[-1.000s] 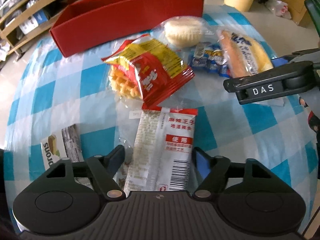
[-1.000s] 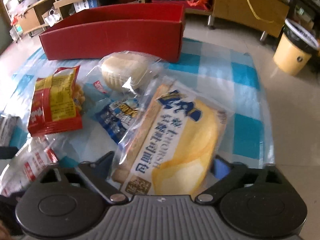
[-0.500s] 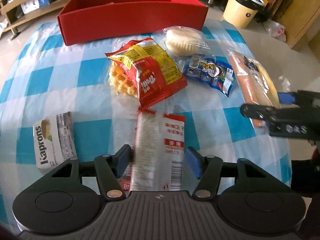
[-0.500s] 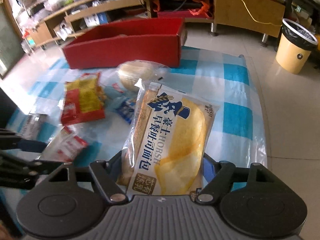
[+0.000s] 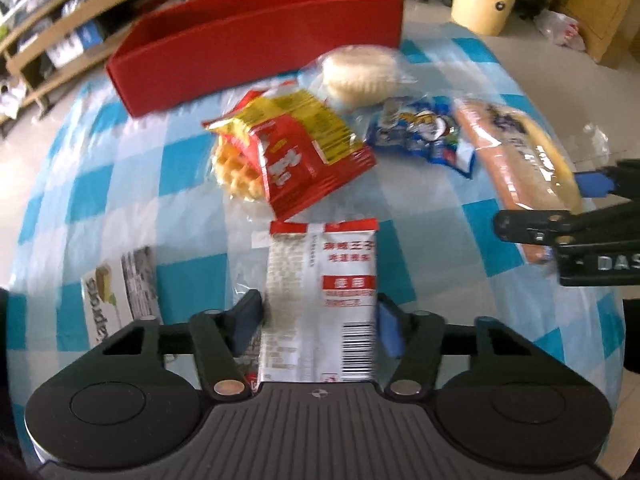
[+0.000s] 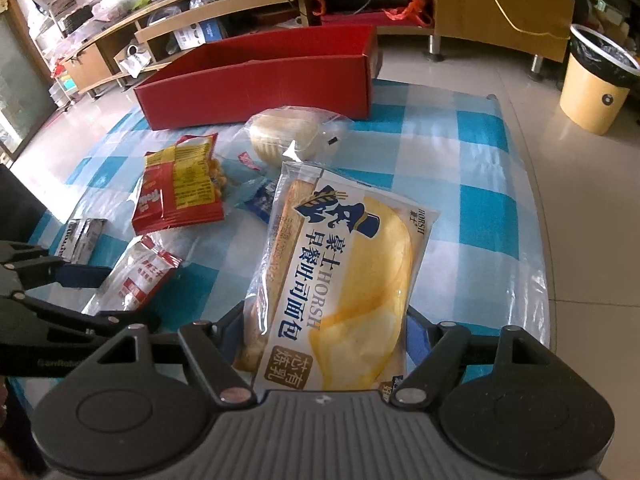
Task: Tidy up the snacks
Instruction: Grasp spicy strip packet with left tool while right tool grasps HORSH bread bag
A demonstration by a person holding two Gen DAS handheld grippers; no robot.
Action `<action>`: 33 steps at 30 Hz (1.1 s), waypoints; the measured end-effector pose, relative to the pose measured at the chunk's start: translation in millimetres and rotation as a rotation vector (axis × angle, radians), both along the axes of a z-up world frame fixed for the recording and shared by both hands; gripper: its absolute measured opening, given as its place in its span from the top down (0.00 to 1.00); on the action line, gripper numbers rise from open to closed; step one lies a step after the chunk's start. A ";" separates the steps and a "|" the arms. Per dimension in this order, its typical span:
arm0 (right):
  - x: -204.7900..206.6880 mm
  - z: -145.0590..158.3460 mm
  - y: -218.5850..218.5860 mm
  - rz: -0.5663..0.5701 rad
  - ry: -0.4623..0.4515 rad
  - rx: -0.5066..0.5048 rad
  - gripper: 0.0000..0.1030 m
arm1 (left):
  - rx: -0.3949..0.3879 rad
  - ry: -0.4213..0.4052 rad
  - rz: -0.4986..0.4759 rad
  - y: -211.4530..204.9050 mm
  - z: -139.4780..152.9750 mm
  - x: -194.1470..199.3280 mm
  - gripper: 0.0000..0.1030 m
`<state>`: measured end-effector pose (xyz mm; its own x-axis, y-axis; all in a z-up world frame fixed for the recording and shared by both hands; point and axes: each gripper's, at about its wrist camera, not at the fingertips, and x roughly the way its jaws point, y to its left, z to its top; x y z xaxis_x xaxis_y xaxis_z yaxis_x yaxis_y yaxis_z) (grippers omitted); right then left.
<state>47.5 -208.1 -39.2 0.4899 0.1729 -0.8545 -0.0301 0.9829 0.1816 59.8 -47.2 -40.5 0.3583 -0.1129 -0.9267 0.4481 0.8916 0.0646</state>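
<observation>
My left gripper [image 5: 318,326] is shut on a white and red snack packet [image 5: 320,300], held above the checked tablecloth. My right gripper [image 6: 326,334] is shut on a yellow HORSH bread bag [image 6: 344,280], lifted off the table. The long red box [image 5: 256,44] stands open at the table's far edge; it also shows in the right wrist view [image 6: 260,76]. On the cloth between lie a red waffle bag [image 5: 296,152], a round white bun in clear wrap [image 5: 358,74] and a blue packet [image 5: 420,134].
A Kaprons wafer pack [image 5: 120,292] lies at the near left. The table's right edge [image 6: 532,208] drops to a tiled floor. A yellow bin [image 6: 592,84] stands on the floor at the far right. Low wooden shelves [image 6: 224,28] run behind the box.
Both grippers have lifted their packets off the cloth and moved a little toward the red box. The left view swung and is blurred by motion.
</observation>
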 end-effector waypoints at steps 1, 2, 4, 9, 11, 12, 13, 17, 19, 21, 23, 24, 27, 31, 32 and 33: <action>0.0 -0.2 0.0 0.002 -0.001 0.001 0.27 | -0.012 0.003 0.000 0.1 1.8 0.7 0.42; 0.3 -0.3 -0.5 0.000 -0.002 0.002 0.27 | -0.034 0.015 0.007 0.8 3.6 1.6 0.42; 0.7 -0.4 -1.9 -0.004 -0.002 0.004 0.27 | -0.084 0.047 0.029 6.4 5.9 3.6 0.45; 1.3 0.4 -3.7 -0.009 -0.004 0.011 0.27 | -0.180 0.102 0.071 17.7 7.0 7.5 0.45; 1.4 0.7 -2.6 -0.004 -0.006 0.013 0.27 | -0.193 0.110 0.079 18.6 5.6 8.0 0.44; 1.3 0.8 -2.2 -0.003 -0.006 0.015 0.27 | -0.194 0.110 0.080 18.2 5.4 8.2 0.44; 1.4 1.1 -1.9 -0.002 -0.006 0.017 0.27 | -0.197 0.112 0.080 17.5 5.6 8.0 0.44; 1.9 0.9 -2.6 0.000 -0.003 0.018 0.27 | -0.198 0.120 0.058 13.1 5.2 2.5 0.33; 2.1 0.6 -3.5 0.000 -0.001 0.017 0.27 | -0.203 0.122 0.048 8.7 3.8 -0.4 0.21; 2.7 0.6 -4.5 -0.002 0.000 0.016 0.27 | -0.173 0.106 0.028 2.3 1.7 -2.5 0.17; 3.1 0.4 -5.5 -0.007 0.003 0.018 0.27 | -0.153 0.096 0.005 -3.7 -0.2 -4.0 0.12; 3.3 0.1 -5.7 -0.009 0.005 0.018 0.27 | -0.143 0.090 0.000 -5.9 -1.5 -4.4 0.10; 3.5 -0.8 -6.2 -0.012 0.012 0.018 0.27 | -0.103 0.067 -0.005 -14.2 -3.8 -7.8 0.08; 3.4 2.2 -9.7 -0.018 0.003 0.029 0.27 | -0.097 0.054 0.027 -19.1 -0.2 -17.1 0.14; 3.2 3.8 -11.1 -0.018 -0.003 0.031 0.27 | -0.119 0.068 0.044 -19.3 0.4 -20.1 0.15; 2.9 5.1 -12.4 -0.018 -0.009 0.033 0.27 | -0.135 0.081 0.061 -19.8 -0.1 -23.1 0.15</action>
<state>50.3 -220.4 -34.1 0.5010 0.1919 -0.8439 -0.0139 0.9768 0.2139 36.6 -67.1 -40.6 0.2928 -0.2185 -0.9309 0.3917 0.9155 -0.0916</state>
